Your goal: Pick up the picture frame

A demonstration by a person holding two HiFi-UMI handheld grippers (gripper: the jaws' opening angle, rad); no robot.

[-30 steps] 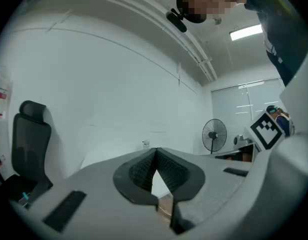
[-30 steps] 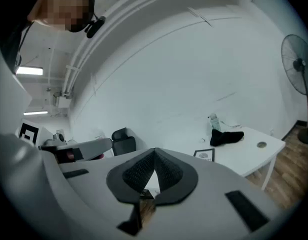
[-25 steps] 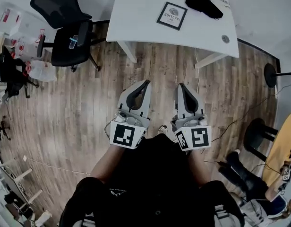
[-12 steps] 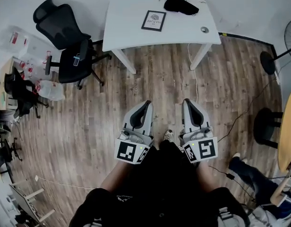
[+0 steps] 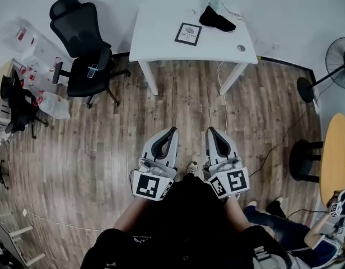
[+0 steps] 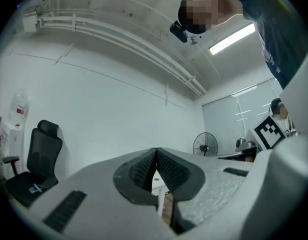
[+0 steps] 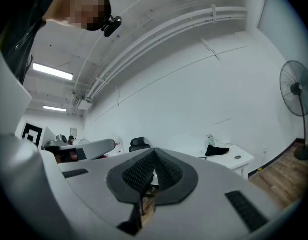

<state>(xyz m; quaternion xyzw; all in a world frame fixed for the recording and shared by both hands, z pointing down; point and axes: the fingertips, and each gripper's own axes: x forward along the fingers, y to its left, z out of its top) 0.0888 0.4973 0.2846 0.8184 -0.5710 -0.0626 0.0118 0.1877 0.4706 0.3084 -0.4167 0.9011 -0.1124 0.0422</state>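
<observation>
Picture frame (image 5: pixel 188 33) — on table (image 5: pixel 155 38), print illegible

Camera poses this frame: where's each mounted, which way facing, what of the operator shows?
Head view: on the person's head, steeply down at wood floor and white table bearing the picture frame; shows torso, arms, left tool, right tool.
Left gripper view: on left tool, level along its shut jaws toward the wall; person overhead, right tool's marker cube at right.
Right gripper view: on right tool, level along its shut jaws toward the table; person overhead.
Shared: office chair and fan appear in all three.
</observation>
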